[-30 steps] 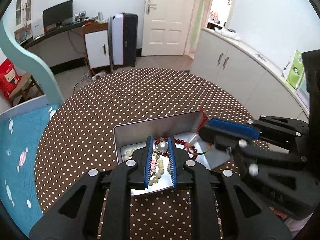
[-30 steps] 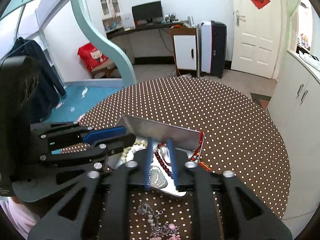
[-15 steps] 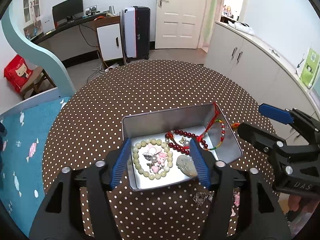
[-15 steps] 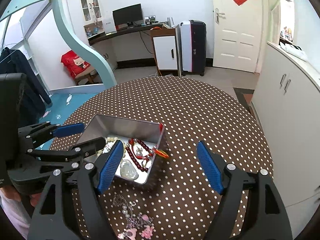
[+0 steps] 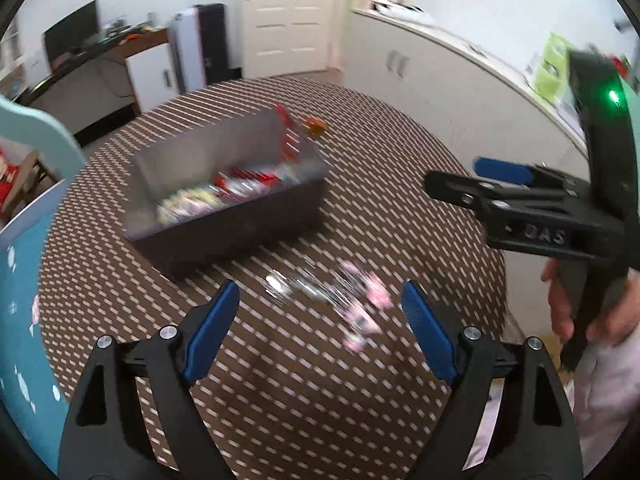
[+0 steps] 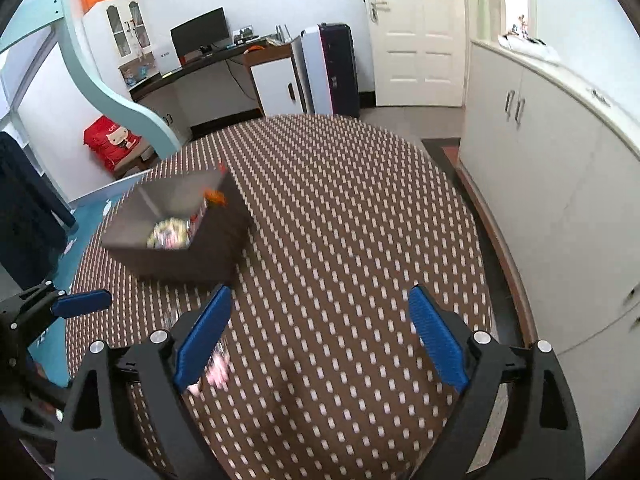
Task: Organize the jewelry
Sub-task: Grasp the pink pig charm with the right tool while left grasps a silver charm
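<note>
On the dotted table (image 5: 400,208), jewelry (image 5: 352,300) lies beside the tin (image 5: 240,216)

1. Raised letters reading "DAS" stood on the black body of the right gripper (image 5: 496,174), seen from the left wrist.
2. No other text was legible.

A white door (image 6: 416,40) stands upper centre of my view. White cabinets (image 6: 552,152) line the right; a desk with monitor (image 6: 200,34) sits upper left.
</note>
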Demonstrator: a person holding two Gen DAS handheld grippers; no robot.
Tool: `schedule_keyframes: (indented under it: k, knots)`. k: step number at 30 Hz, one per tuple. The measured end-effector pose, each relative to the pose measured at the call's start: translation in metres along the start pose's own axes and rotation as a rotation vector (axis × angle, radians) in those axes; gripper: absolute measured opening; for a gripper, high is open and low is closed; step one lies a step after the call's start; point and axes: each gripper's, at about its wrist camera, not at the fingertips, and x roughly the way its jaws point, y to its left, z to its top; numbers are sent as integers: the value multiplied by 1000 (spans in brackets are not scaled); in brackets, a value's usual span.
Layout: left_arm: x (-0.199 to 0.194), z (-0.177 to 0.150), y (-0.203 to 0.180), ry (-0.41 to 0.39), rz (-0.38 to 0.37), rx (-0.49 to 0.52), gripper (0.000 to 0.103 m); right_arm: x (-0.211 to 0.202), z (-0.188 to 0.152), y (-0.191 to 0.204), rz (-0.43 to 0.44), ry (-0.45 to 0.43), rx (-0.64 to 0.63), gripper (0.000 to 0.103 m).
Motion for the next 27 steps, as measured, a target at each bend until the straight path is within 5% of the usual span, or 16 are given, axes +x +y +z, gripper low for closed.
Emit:
schedule_keyframes:
  k: [5, 8, 10, 12, 17, 22, 27]
  knots:
    - [19, -15, -17, 58, 7, 10, 63, -4, -29, 1, 14, 36, -19, 86]
    - [29, -20, -20, 89, 18, 10, 46, -5, -40, 0, 20, 48, -15, 86]
    - [38, -26, -23, 124, 37, 29, 22, -4, -43, -1, 19, 53, -13, 86]
    - [36, -33, -28, 97, 71, 78, 14, -4, -49, 3, 31, 56, -22, 86]
    - [30, -38, -19, 79, 65, 53, 13, -2, -56, 24, 130, 67, -88, 82]
    - [18, -38, 0, 37, 72, -22, 11, 12, -58, 46, 141, 101, -143, 56]
    - [1, -40, 19, 0, 66, -67, 11, 19, -56, 68, 112, 104, -221, 56]
